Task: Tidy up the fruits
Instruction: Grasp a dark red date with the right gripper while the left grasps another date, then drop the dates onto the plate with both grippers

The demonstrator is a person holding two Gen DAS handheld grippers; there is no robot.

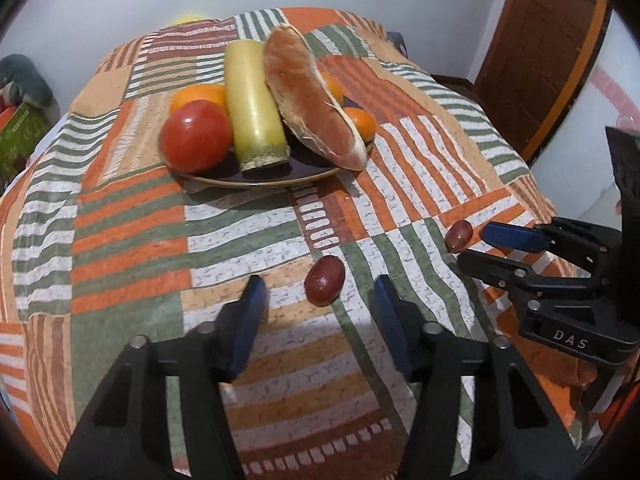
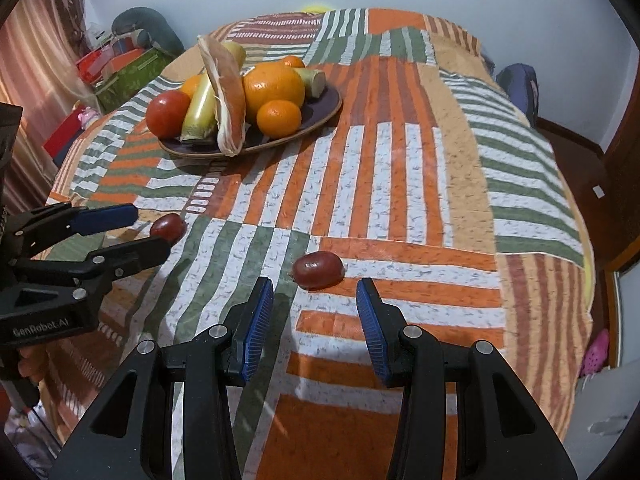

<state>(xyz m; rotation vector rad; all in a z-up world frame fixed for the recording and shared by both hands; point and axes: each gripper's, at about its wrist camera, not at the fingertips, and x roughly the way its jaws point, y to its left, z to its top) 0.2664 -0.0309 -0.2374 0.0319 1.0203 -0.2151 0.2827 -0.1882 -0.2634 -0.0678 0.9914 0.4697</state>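
Directly ahead of the left gripper, whose blue-padded jaws stand spread and hold nothing, a dark red grape lies on the striped bedspread, just beyond the fingertips. Likewise the right gripper is released, with a second grape just past its tips. Farther back sits the plate with tomato, oranges and bread.
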